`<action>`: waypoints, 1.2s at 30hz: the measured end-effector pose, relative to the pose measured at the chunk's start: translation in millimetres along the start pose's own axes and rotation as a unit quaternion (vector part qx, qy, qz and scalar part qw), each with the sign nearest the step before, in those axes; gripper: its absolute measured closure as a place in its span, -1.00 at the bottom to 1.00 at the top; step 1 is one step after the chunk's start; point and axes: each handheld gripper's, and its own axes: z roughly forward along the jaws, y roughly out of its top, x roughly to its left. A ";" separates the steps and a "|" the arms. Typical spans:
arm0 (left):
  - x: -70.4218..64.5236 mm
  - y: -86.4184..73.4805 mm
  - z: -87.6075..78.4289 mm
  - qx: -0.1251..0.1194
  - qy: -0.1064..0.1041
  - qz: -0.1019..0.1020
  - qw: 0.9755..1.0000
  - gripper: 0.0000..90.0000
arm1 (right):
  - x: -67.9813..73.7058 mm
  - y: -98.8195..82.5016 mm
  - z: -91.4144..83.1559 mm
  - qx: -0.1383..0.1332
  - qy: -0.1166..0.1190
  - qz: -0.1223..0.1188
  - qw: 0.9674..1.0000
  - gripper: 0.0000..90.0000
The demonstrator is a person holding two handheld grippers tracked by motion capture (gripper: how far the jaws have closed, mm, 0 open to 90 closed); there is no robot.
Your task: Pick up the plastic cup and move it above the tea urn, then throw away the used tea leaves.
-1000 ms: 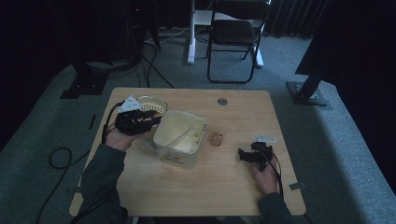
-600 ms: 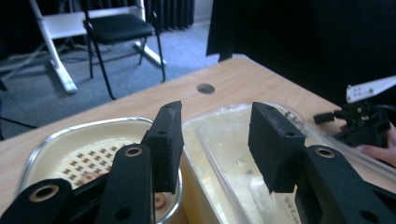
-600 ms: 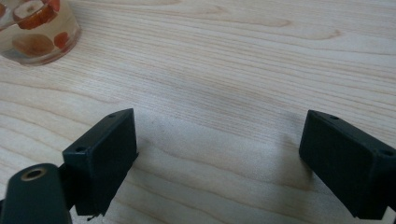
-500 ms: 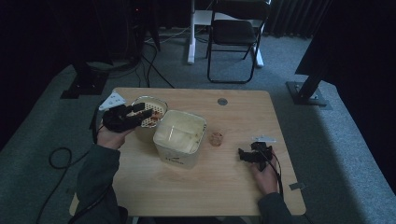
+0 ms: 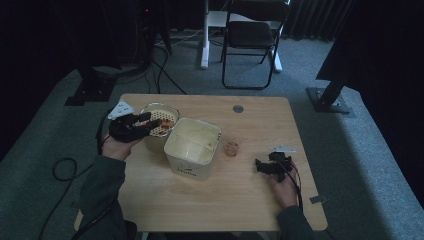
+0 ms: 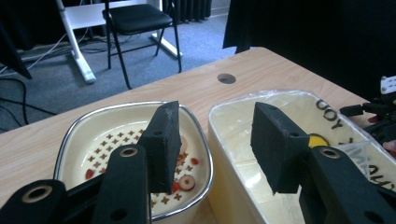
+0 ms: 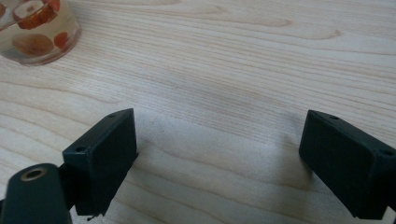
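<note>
Patterned bowl [image 5: 159,122], left gripper [image 5: 142,120] hovering above, jaws apart

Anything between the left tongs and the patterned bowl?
Nothing visible. The left tongs hang open just above the steel-rimmed cream bowl with red pattern, one jaw over it, the other over the neighbouring cream square tub.

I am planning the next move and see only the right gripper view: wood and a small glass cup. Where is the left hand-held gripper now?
Observer: The left hand-held gripper hovers over the round bowl. Its jaws have just been opening, and nothing is between them.
Operator: Is something inside that bowl?
Observer: Yes, a few red pieces lie on its patterned bottom.
Operator: What stands next to it?
Observer: A cream square tub, close against the bowl's side.
</note>
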 end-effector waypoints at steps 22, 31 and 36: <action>22.9 -18.2 9.5 0.018 0.035 -0.020 0.999 0.10 | 8.8 10.5 -9.6 0.004 -0.008 0.002 1.000 -0.13; 24.8 -22.0 12.0 0.023 0.039 -0.021 0.999 0.10 | 22.6 55.6 -33.7 -0.059 0.046 0.005 0.997 0.15; 26.4 -23.7 11.1 0.023 0.042 -0.022 0.999 0.10 | 47.2 86.0 -34.4 -0.065 0.070 -0.024 0.995 0.14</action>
